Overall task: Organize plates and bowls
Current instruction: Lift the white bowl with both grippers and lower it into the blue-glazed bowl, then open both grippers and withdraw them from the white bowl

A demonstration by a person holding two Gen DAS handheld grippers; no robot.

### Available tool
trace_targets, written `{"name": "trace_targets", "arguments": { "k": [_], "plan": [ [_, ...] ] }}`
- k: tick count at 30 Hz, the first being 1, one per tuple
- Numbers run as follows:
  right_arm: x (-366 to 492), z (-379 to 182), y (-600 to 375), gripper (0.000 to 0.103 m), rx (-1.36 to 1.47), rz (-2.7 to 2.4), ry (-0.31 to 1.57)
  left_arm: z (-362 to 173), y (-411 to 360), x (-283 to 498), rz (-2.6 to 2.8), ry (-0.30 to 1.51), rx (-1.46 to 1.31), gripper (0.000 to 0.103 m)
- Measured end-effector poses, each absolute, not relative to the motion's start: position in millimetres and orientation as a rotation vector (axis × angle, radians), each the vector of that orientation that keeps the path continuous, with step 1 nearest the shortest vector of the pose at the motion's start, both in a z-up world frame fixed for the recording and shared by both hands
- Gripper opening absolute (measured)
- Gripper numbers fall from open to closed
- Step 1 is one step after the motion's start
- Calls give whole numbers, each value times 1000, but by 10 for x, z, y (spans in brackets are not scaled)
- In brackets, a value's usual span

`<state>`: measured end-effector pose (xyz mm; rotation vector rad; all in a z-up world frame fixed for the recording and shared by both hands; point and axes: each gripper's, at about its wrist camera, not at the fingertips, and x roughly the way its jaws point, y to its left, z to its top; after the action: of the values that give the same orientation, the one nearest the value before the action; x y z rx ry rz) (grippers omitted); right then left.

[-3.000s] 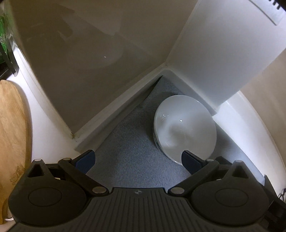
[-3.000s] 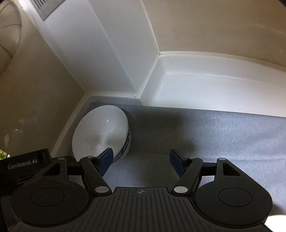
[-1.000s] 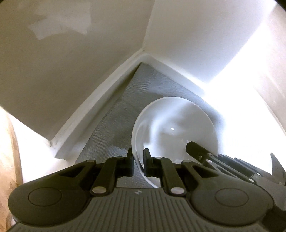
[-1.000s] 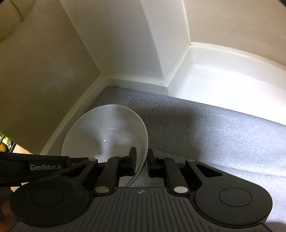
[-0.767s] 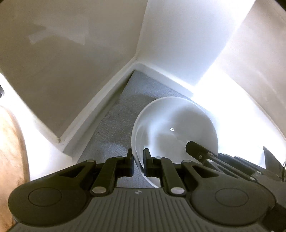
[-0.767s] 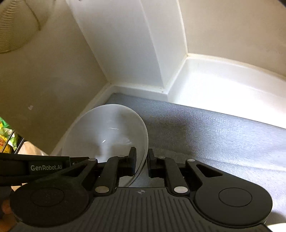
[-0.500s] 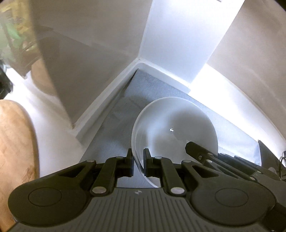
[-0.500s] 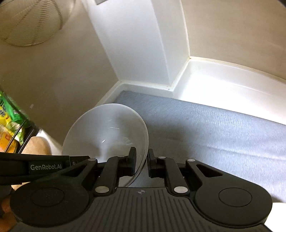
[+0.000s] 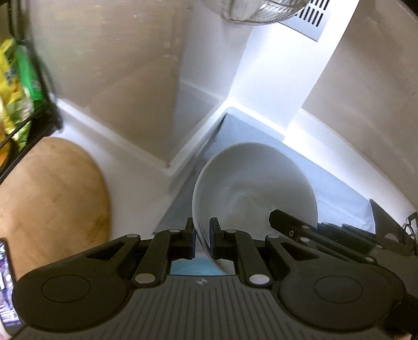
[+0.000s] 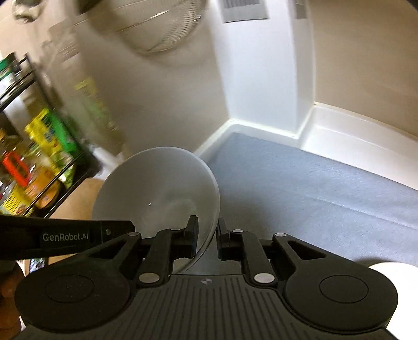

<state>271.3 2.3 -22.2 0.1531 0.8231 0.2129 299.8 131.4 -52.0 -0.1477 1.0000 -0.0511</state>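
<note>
With both tools gripping one white bowl at once, the left gripper has its jaws narrow and clamped on the near left part of the rim, one pad inside the wall and one outside; the right gripper holds the rim on the opposite side, its jaws likewise narrow with the bowl wall between the pads and touching them; in the left wrist view the right gripper's fingers reach the bowl's right edge, and in the right wrist view the left tool's black body with white lettering lies across the near left

The bowl is held tilted, its opening towards the cameras, above a grey mat that lines the floor of a white recess; whether its base touches the mat cannot be told; the mat runs to the far corner, where it meets a raised white lip

To the left of the recess, a wooden board lies on the white counter; further left, a black wire rack holds yellow and green packets, blurred; a metal mesh strainer hangs at the far top; a vent grille sits beside it in the white panel; part of a white round object shows at the near right edge of the right wrist view
</note>
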Motion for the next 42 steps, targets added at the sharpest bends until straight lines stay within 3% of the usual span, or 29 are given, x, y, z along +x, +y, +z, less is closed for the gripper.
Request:
{"name": "trace_targets", "arguments": {
  "k": [17, 42],
  "plan": [
    [2221, -332, 377, 16, 114, 259, 916, -576, 1652, 2292, -40, 1058, -142, 11],
    [2214, -447, 454, 18, 157, 272, 1045, -810, 1793, 2317, -79, 1206, -183, 13]
  ]
}}
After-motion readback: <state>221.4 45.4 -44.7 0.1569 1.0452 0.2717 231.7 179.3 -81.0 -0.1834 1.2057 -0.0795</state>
